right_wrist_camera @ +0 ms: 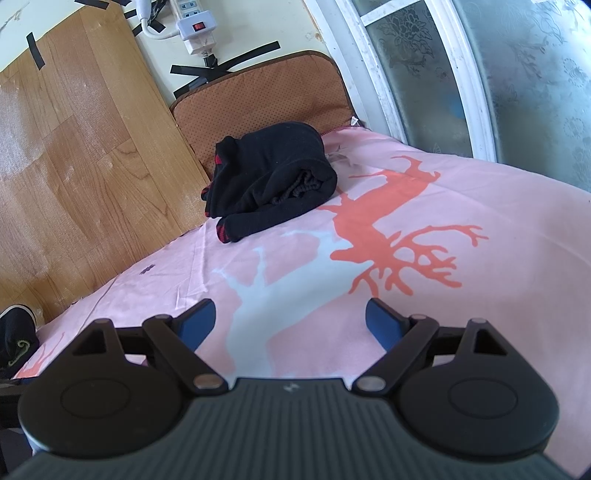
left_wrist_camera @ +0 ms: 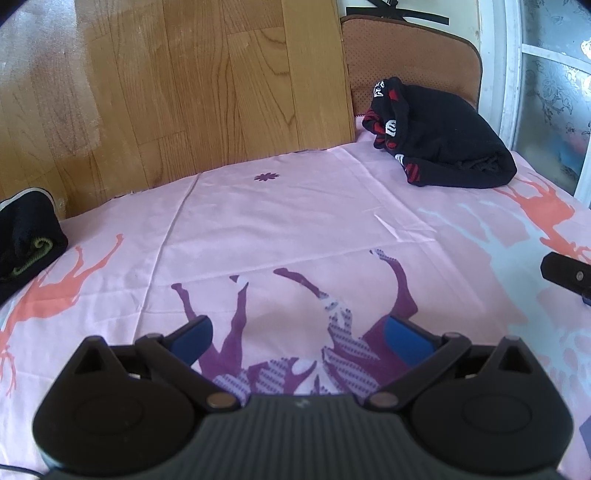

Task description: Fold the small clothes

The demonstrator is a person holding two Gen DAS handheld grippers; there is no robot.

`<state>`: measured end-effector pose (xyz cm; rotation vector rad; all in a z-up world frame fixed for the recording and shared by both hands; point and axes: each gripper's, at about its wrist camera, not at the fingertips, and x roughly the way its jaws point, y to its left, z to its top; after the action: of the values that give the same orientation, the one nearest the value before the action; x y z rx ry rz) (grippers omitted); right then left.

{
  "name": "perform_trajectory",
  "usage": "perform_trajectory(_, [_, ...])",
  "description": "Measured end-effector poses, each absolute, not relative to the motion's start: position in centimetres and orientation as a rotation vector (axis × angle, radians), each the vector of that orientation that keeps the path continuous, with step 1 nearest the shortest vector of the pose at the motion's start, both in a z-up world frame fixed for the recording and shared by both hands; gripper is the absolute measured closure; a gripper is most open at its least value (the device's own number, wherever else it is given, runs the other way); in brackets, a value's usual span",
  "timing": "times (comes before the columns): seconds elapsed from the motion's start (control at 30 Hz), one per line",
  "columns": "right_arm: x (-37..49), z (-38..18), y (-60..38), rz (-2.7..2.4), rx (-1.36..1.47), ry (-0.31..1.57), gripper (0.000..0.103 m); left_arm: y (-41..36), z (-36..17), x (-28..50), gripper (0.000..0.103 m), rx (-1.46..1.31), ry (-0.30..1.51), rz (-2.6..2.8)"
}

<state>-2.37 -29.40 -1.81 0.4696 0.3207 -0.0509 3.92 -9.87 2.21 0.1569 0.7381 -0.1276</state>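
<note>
The left gripper point(left_wrist_camera: 297, 341) is held low over a pink bedsheet printed with purple, orange and pale-blue deer point(left_wrist_camera: 280, 221), its blue-padded jaws spread wide with nothing between them. The right gripper point(right_wrist_camera: 290, 323) is likewise held above the sheet point(right_wrist_camera: 480, 206), jaws parted and empty. A bundled black garment with red-and-white trim and a drawstring point(left_wrist_camera: 439, 136) point(right_wrist_camera: 273, 181) is seen lying at the far edge of the sheet, resting against a brown perforated cushion point(left_wrist_camera: 406, 51) point(right_wrist_camera: 258, 88), well apart from both grippers. A second dark folded piece with a green edge point(left_wrist_camera: 27, 236) point(right_wrist_camera: 16, 341) is placed at the left margin, beside a wood-grain panel point(left_wrist_camera: 184, 81). A white power strip point(right_wrist_camera: 192, 26) is fixed to the wall above the cushion
</note>
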Motion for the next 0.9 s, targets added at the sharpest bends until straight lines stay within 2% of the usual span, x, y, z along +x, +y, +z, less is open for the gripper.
perform_trajectory(0.9, [-2.59,-1.78,-29.46,-0.055,0.478,0.313,0.013,-9.88,2.00,4.15,0.000,0.165,0.755,-0.107])
